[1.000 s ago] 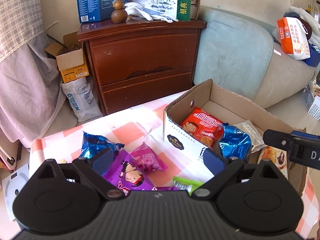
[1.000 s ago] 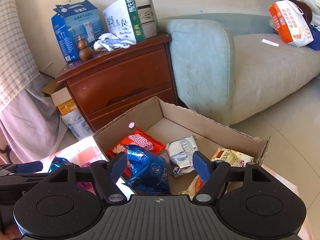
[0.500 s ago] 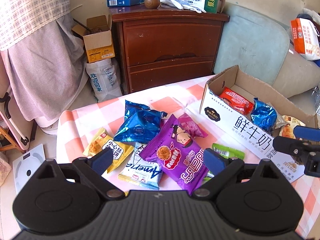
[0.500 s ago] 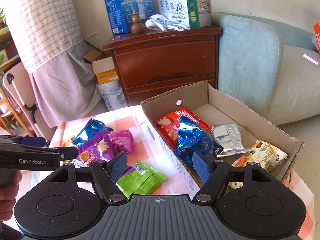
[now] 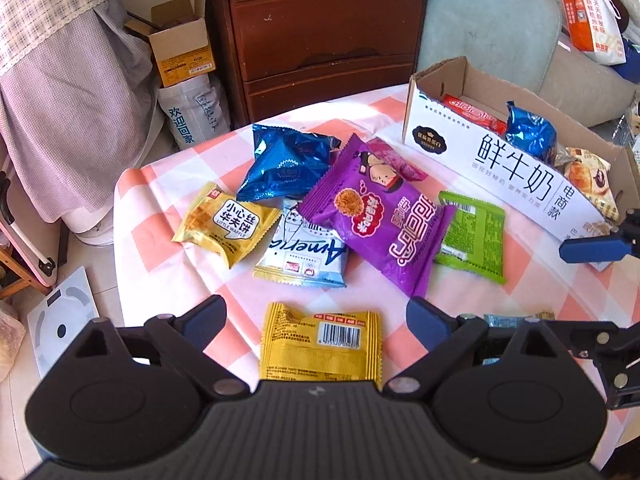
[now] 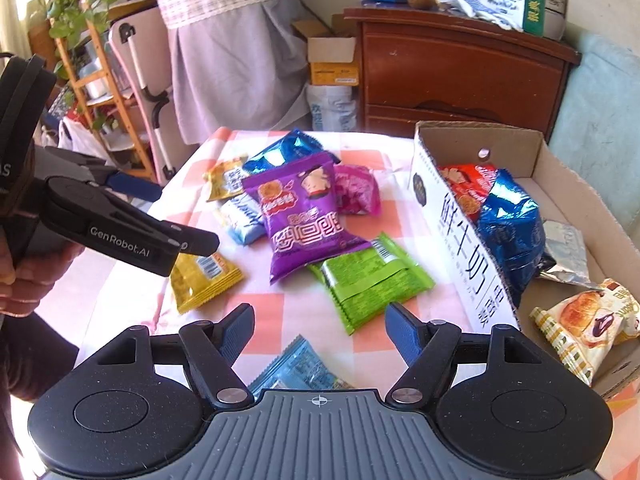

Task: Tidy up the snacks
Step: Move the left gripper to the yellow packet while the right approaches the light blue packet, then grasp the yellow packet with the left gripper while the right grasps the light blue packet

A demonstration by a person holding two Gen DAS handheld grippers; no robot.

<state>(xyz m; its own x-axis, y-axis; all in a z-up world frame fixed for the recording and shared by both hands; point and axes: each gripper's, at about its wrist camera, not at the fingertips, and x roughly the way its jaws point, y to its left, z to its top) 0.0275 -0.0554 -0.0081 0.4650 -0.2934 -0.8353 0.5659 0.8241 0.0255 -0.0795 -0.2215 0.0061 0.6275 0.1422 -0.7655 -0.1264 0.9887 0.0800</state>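
Loose snacks lie on the checked tablecloth: a purple bag (image 5: pixel 380 216) (image 6: pixel 300 216), a blue foil bag (image 5: pixel 284 164), a green packet (image 5: pixel 470 236) (image 6: pixel 372 276) and a pink packet (image 6: pixel 356 188). My left gripper (image 5: pixel 316 316) (image 6: pixel 176 216) hangs open over a yellow packet (image 5: pixel 320 344) (image 6: pixel 200 276), not touching it. The right gripper (image 6: pixel 322 324) is open above a light blue packet (image 6: pixel 300 368), nothing between its pads. One of its blue fingers (image 5: pixel 592 249) shows at the left wrist view's right edge. The cardboard box (image 5: pixel 516 172) (image 6: pixel 456 232) on the right holds several snacks.
A yellow waffle packet (image 5: pixel 228 224) and a white-blue packet (image 5: pixel 304 252) lie at the table's left. Behind the table stand a brown dresser (image 5: pixel 320 28), a grey-green sofa (image 5: pixel 488 20) and a small carton (image 5: pixel 184 48). A scale (image 5: pixel 60 324) lies on the floor.
Both grippers have drawn back from the box and sunk over the loose snacks. The right one has rolled and swung left. Both stay open and empty.
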